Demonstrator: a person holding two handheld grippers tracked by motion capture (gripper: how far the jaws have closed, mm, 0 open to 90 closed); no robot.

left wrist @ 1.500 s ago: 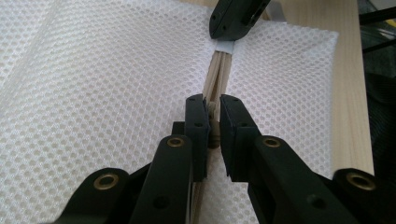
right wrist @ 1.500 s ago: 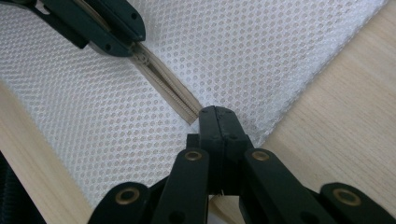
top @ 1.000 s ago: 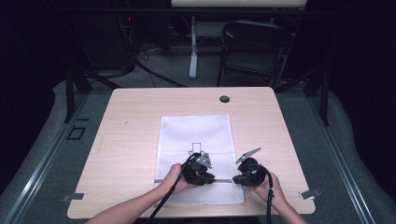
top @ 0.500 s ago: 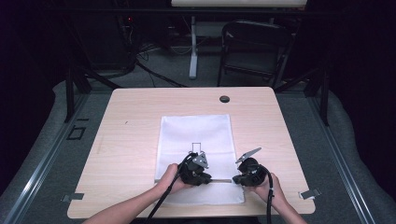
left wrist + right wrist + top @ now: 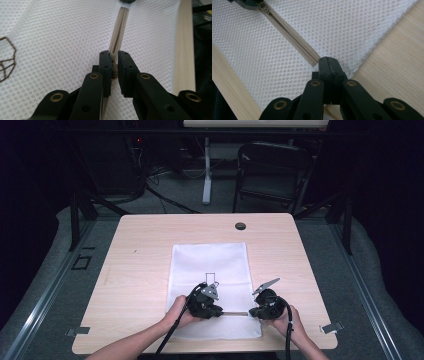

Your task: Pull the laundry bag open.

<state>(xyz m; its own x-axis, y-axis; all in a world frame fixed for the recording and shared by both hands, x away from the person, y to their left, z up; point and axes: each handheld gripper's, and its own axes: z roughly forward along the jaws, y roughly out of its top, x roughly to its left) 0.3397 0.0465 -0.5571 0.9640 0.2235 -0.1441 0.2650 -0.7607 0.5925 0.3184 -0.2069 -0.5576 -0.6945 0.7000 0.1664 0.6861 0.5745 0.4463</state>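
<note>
A white mesh bag (image 5: 210, 265) lies flat on the wooden table (image 5: 150, 250), with a beige zipper (image 5: 236, 313) running across its near end. My left gripper (image 5: 221, 312) points right along the zipper. In the left gripper view, my left gripper (image 5: 114, 56) is shut on the small zipper pull (image 5: 114, 71), with the zipper tape (image 5: 120, 30) stretching away from it. My right gripper (image 5: 250, 313) faces it from the right. In the right gripper view, my right gripper (image 5: 328, 61) is shut on the bag's edge at the zipper's end (image 5: 312, 58).
A small black outline drawing (image 5: 211, 277) is printed on the bag just beyond the left gripper. A dark round grommet (image 5: 240, 226) sits near the table's far edge. Metal brackets (image 5: 331, 327) stick out at the near corners. A chair (image 5: 272, 175) stands behind the table.
My left gripper has edged slightly to the left along the zipper, so a little more zipper shows between the two grippers. The right gripper has stayed put.
</note>
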